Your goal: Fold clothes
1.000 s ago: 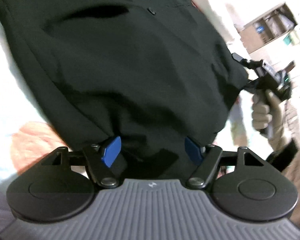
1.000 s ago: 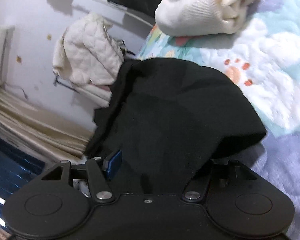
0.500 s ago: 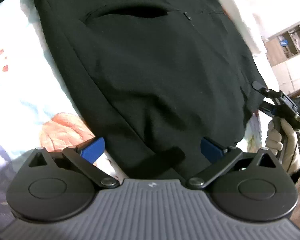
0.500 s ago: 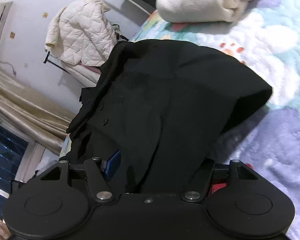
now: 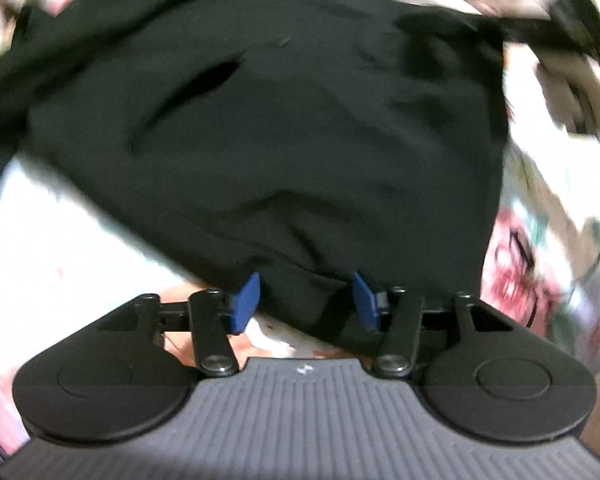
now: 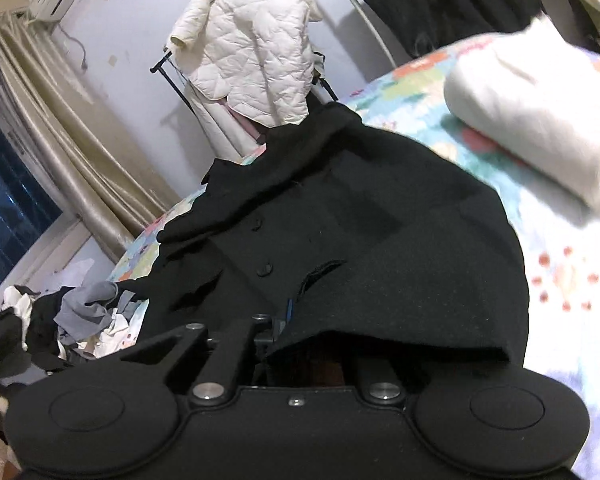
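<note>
A black coat lies spread on the bed, near a folded cream garment. The left hand-held gripper, fully apart half a second ago, now half-closes around the hem. The right hand-held gripper stays clamped on the coat's edge, so a fold looks imminent.

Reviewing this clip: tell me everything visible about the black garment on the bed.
The black garment looks like a matte, thick woven coat with round black buttons down a front placket and a slit pocket. It lies spread and rumpled on the floral quilt, its hem lifted. The left gripper has open jaws straddling the hem; whether they touch it is unclear. The right gripper is buried under a raised fold, its state hidden.
</note>
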Demonstrator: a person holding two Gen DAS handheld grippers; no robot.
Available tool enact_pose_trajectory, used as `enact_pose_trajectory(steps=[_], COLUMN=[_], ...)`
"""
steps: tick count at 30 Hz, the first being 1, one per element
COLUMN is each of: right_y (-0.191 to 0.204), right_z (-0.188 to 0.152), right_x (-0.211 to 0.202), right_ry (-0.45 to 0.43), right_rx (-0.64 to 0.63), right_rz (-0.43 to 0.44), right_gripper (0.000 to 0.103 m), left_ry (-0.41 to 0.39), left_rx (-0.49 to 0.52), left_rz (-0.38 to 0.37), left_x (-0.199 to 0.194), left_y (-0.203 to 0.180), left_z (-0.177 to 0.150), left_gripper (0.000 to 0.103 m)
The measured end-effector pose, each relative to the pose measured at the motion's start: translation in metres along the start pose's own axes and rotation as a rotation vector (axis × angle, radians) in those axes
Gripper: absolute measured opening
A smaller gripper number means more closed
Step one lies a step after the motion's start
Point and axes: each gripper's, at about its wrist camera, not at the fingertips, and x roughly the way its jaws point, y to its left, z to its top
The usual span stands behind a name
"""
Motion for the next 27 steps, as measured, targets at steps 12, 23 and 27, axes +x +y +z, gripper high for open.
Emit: enact_pose_trajectory(steps=[12, 23, 27], right_y=[0.013, 0.02, 0.022], right_z=[0.033, 0.05, 0.056], right_x=[0.022, 0.042, 0.046], right_ry=[0.073, 0.126, 0.145], right_rx=[-0.071, -0.085, -0.096], right_rz=[-0.031, -0.043, -0.052], right_gripper=[0.009, 0.009, 0.009], left_ry=[-0.21, -0.2, -0.181], left_rx=[0.436, 0.616, 0.738], left_rz=[-0.009, 0.085, 0.096], left_x=[0.006, 0.019, 0.017], left_y=[-0.049, -0.063, -0.07], left_z=[-0.015, -0.028, -0.027], left_gripper=[0.073, 0.098, 0.098])
